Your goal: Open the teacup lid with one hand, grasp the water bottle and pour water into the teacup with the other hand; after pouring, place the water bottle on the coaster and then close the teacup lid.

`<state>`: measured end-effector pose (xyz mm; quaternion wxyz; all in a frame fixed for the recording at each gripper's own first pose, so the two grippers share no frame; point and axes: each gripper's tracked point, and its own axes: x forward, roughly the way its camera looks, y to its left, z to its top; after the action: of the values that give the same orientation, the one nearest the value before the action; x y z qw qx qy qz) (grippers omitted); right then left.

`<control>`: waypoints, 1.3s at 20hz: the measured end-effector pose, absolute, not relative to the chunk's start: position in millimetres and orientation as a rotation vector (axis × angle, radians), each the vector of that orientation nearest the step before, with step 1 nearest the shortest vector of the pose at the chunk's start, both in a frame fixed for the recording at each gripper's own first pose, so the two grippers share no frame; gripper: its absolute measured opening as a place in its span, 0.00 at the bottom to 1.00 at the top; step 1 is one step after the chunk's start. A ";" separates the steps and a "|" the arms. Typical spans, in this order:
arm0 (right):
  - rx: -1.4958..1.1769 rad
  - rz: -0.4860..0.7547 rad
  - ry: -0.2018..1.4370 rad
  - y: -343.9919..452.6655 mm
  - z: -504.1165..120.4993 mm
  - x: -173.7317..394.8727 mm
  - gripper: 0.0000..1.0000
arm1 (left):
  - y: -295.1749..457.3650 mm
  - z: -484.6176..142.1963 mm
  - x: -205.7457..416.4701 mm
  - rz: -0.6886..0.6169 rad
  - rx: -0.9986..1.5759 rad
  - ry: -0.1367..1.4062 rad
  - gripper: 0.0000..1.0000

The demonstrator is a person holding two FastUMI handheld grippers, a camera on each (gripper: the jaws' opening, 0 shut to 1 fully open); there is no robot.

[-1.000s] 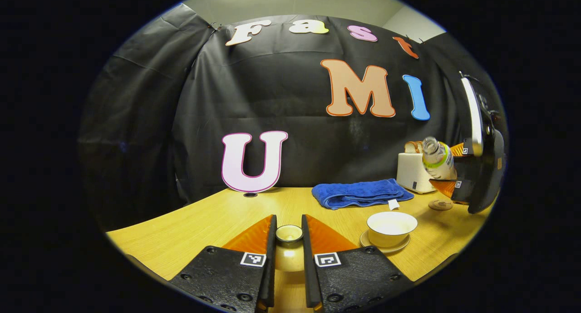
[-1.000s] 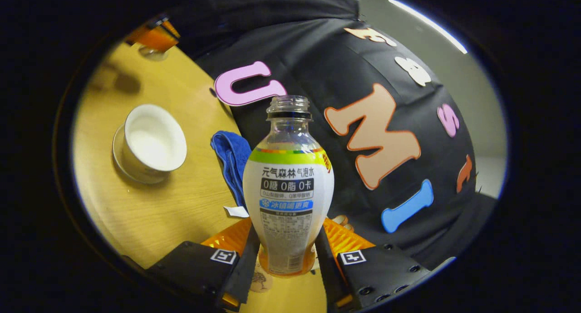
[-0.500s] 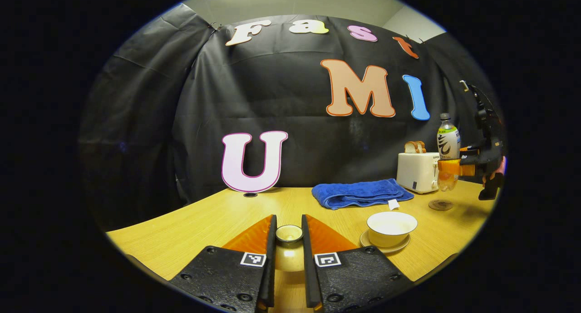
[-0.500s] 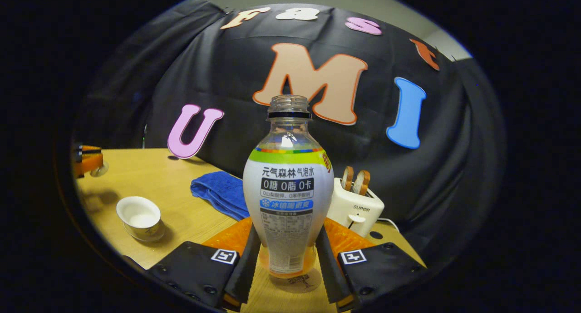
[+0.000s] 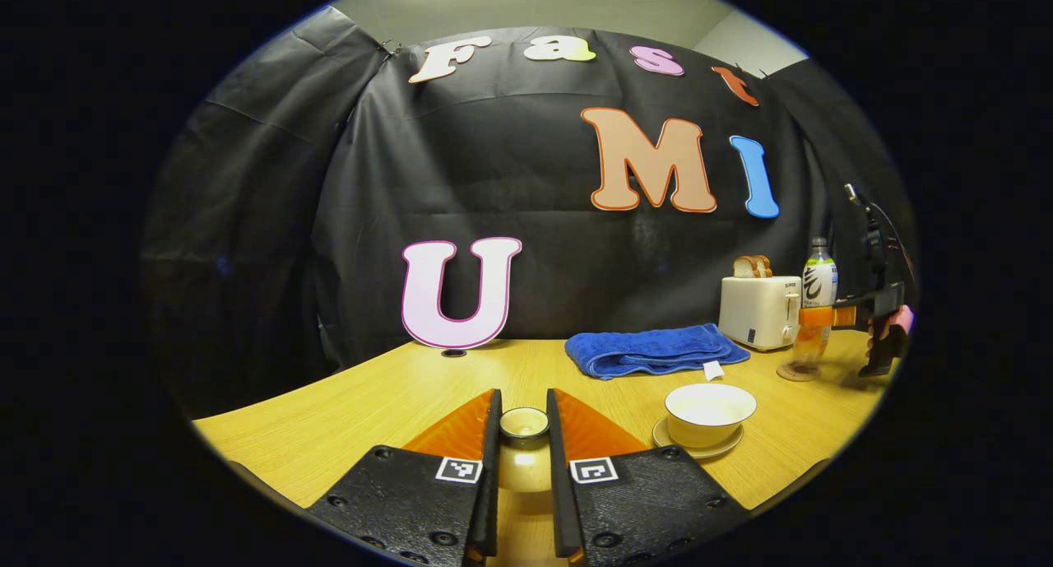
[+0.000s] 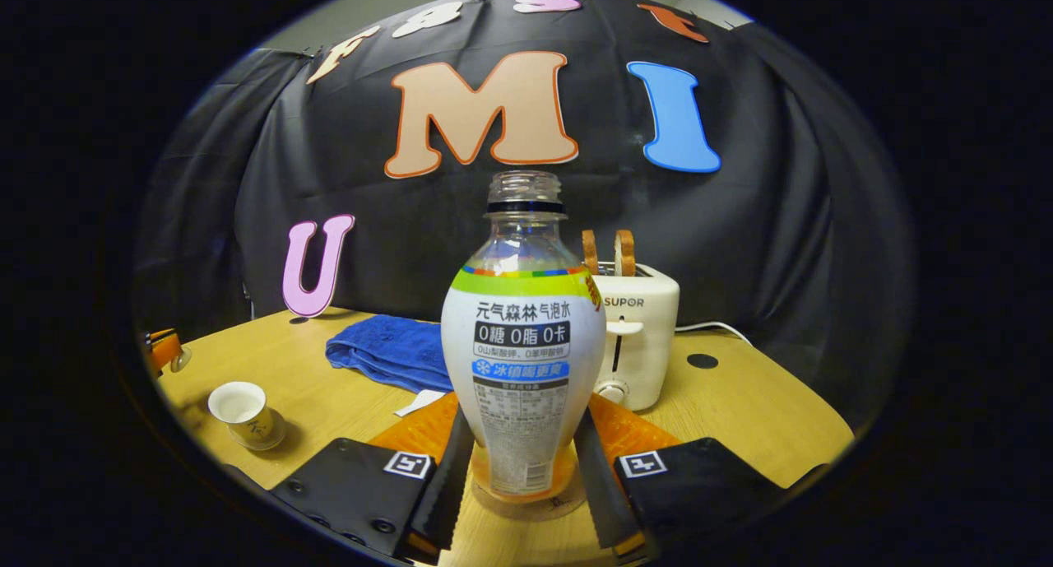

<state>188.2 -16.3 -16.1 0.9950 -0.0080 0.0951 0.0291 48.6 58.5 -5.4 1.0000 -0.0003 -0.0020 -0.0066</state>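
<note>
Near left: left gripper point(image 5: 523, 435) clamped on teacup lid point(image 5: 524, 424), off the uncovered teacup point(image 5: 710, 412). Far right: right gripper point(image 6: 521, 452) clamped on upright water bottle point(image 6: 523, 336), apparently settling onto coaster point(image 5: 796, 374). Left: release, re-lid.

The bottle point(image 6: 523, 361) in my right claw point(image 6: 523, 476) has a clear neck, a black ring under its mouth, a green band edged with a thin rainbow stripe, a white label with black and blue patches, and orange showing at its base. The bench point(image 6: 740, 402) is light yellow wood grain. A towel point(image 6: 382, 349) is deep blue, the toaster point(image 6: 637, 336) white with brown bread. The teacup point(image 5: 709, 411) is cream white, and so is the lid point(image 5: 524, 423) in my left claw point(image 5: 524, 460).
</note>
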 end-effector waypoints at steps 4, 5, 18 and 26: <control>-0.005 0.048 0.196 -18.2 -24.9 188.6 0.68 | 58.7 -4.9 48.9 -0.013 -0.001 -0.004 0.24; -0.007 0.043 0.198 -18.1 -27.1 189.1 0.70 | 58.9 -5.4 48.6 -0.013 -0.001 -0.004 0.24; 0.003 0.060 0.183 -15.4 -34.9 181.9 0.96 | 58.7 -5.3 48.9 -0.013 -0.001 -0.004 0.24; 0.004 0.056 0.164 -17.5 -33.1 164.3 0.95 | 57.9 -5.1 49.2 -0.016 -0.001 -0.004 0.24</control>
<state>164.3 -17.5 -33.1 0.9962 0.0020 0.0820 0.0280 49.2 57.9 -5.1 1.0000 -0.0004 -0.0018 -0.0082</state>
